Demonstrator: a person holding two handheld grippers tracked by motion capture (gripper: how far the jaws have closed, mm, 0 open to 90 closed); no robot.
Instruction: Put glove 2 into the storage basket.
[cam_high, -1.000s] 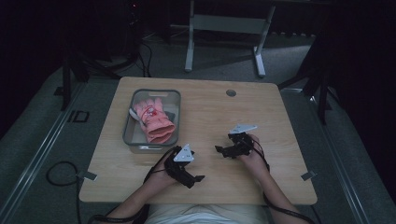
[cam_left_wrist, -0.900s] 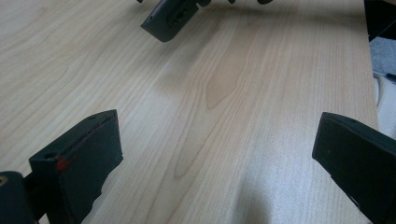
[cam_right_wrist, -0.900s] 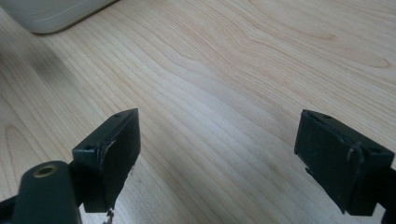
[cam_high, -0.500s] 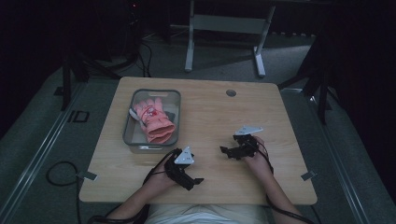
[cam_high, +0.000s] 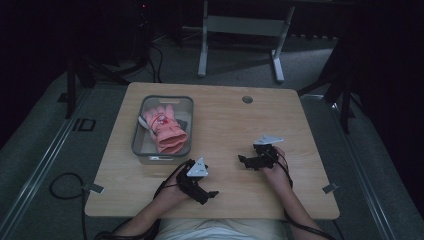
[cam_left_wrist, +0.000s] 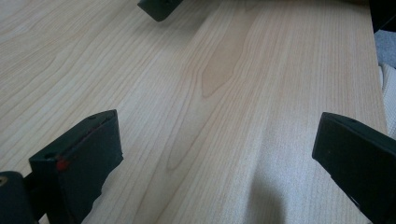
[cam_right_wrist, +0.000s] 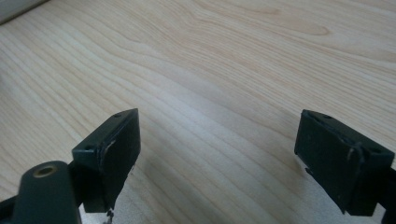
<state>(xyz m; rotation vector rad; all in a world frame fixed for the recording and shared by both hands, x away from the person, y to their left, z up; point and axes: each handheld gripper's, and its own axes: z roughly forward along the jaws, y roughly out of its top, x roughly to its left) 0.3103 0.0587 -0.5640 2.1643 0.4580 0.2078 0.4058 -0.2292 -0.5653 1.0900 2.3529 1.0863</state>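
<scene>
Hands low at the near edge of the table (cam_high: 220, 120), and I'm reading both grippers off the overhead first: my left gripper (cam_high: 206, 194) sits just in front of the person's body, angled toward the right, its grey three-cornered plate facing up; my right gripper (cam_high: 245, 160) is further over to the right and a bit deeper on the wood, pointing left. The two are near each other but apart. On the left gripper view (cam_left_wrist: 215, 168) I've got the fingers spread wide, bare light wood grain between them, nothing held, and a dark corner of the other gripper peeks in at the top edge. On the right gripper view (cam_right_wrist: 217, 158) same story, fingers (cam_right_wrist: 112, 149) parted wide over plain wood, nothing between them. Back up top, the grey bin (cam_high: 138, 131) stands on the left half of the table, beyond my left gripper, and a pink glove (cam_high: 167, 130) lies inside it, cuff toward the near wall, with a small white bit beside its far end that I can't make out. A round hole (cam_high: 247, 99) sits in the tabletop toward the far edge, well apart from everything else
</scene>
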